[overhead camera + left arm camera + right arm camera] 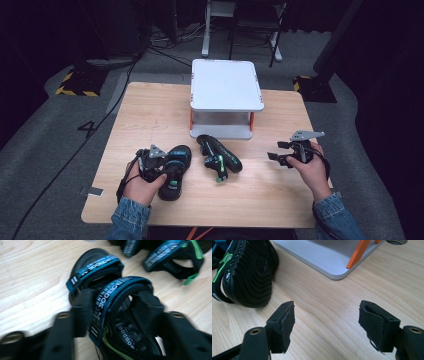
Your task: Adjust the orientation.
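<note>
**Two sandals on the table, left jaws spread about a strap**

A light wooden table (150, 115) is seen across the middle of the high view. At its far edge, in the upper centre of the frame, a white two-tier stand (226, 84) with orange posts is placed.

Two black sandals are found in the lower centre of that frame. The upright sandal (176, 170), with teal straps and green trim, is set left of centre, sole down. The tipped sandal (218, 155) is laid on its side just right of it, a little apart, near the front of the stand; in the right gripper view its ribbed sole is shown at the upper left.

The left gripper (167, 169) is held at the lower left, over the upright sandal. In the left gripper view, blurred, its jaws are seen either side of the rear teal strap (112, 293), spread apart; whether the pads press on the strap cannot be told.

The right gripper (276, 152) is held at the lower right, well apart from both sandals. Its jaws are spread wide over bare wood, with nothing between them.
</note>
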A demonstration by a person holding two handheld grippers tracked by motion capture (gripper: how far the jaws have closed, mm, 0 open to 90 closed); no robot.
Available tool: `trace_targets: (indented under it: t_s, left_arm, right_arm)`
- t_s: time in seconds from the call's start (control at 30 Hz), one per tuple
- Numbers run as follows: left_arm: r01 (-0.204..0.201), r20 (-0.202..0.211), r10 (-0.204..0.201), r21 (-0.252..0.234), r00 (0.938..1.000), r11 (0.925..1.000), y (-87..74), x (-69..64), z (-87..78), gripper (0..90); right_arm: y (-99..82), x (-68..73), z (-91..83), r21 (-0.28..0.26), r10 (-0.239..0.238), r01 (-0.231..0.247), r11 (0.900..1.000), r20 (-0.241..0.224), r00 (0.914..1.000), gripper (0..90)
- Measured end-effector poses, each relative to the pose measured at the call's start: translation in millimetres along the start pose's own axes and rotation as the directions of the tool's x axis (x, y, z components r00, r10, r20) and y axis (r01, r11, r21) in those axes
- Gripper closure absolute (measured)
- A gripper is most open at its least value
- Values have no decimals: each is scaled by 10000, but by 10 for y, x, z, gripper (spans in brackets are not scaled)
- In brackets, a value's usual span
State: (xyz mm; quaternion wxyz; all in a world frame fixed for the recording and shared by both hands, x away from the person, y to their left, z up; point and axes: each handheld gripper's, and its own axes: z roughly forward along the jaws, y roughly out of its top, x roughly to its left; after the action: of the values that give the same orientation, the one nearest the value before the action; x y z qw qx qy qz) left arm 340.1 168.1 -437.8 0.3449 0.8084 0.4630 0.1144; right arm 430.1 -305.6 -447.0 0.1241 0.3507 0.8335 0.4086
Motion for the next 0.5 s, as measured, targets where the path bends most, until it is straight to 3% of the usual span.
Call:
trace_targets:
  t_s: [0.07,0.13,0.2,0.3,0.33,0.43,0.5]
  left_arm:
    - [227,399,-221,-151,9990,9996,6,6,-34,318]
    - [105,550,-104,-12,9984,9999,22,-6,-90,269]
    - [-297,400,311,-352,9987,9989,71,-4,-184,259]
    - [-469,360,495,-696,9981,9965,119,24,-262,247]
    - [-559,325,594,-980,9977,9936,141,82,-319,246]
    - [-692,88,706,-1081,9975,9917,147,171,-362,242]
    - [-791,-343,755,-1204,9966,9896,141,321,-414,242]
  right_arm:
    - [2,5,-2,12,-18,18,10000,10,10000,294]
    - [6,12,-5,-14,-30,30,10000,-5,10000,293]
    - [4,22,-6,-12,-39,39,10000,-9,10000,293]
    - [-15,50,-1,64,-101,102,9999,-27,9999,293]
    - [-24,67,0,107,-109,109,9999,-42,9999,293]
    - [-32,89,9,116,-110,111,9999,-97,9999,293]
    - [29,151,30,-58,-42,41,10000,-240,9997,291]
